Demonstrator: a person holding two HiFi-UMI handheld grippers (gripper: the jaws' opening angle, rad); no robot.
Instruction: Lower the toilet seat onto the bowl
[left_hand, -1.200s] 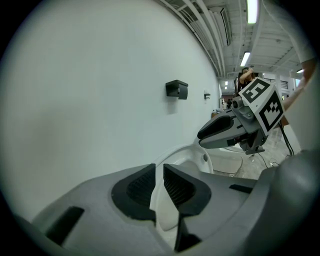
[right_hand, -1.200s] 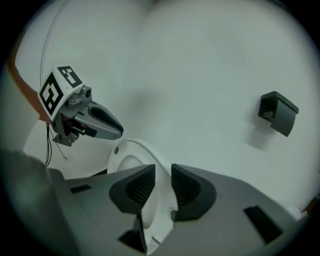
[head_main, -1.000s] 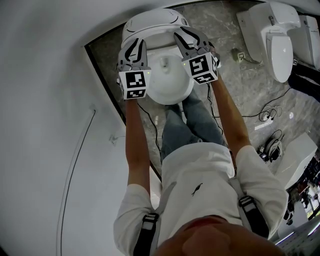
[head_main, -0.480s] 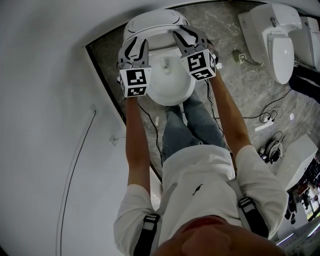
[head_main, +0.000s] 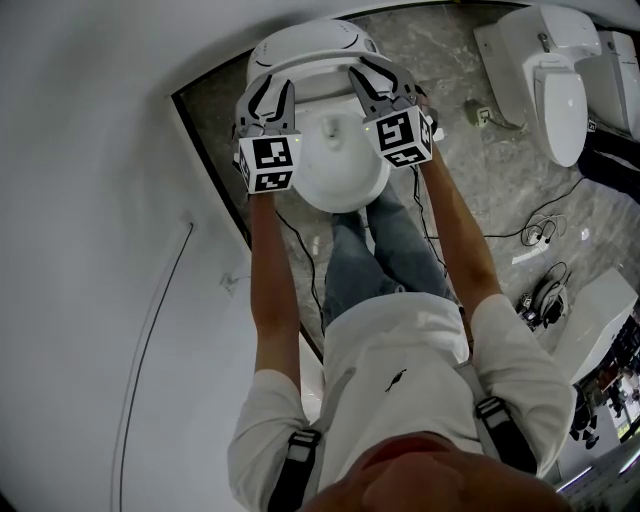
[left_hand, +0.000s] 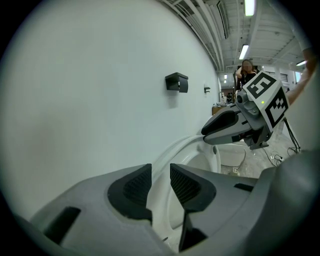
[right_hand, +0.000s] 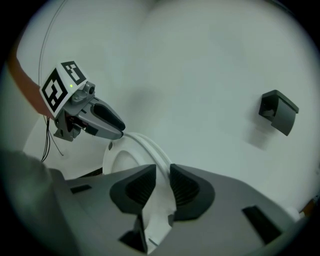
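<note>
- Toilet seat (head_main: 305, 66): upright at 12 o'clock in head view, behind the bowl (head_main: 345, 165); not lowered yet.
- L gripper (head_main: 272, 92), at seat's 9 o'clock edge: jaws have just been opening and now stand apart w/ the edge between them, pads not pressing.
- R gripper (head_main: 375, 75), at 3 o'clock edge: narrow gap, seems pinched on the edge, though contact is hard to confirm.
- One gripper per side, prob. so the seat tips down evenly w/o slamming.
</note>
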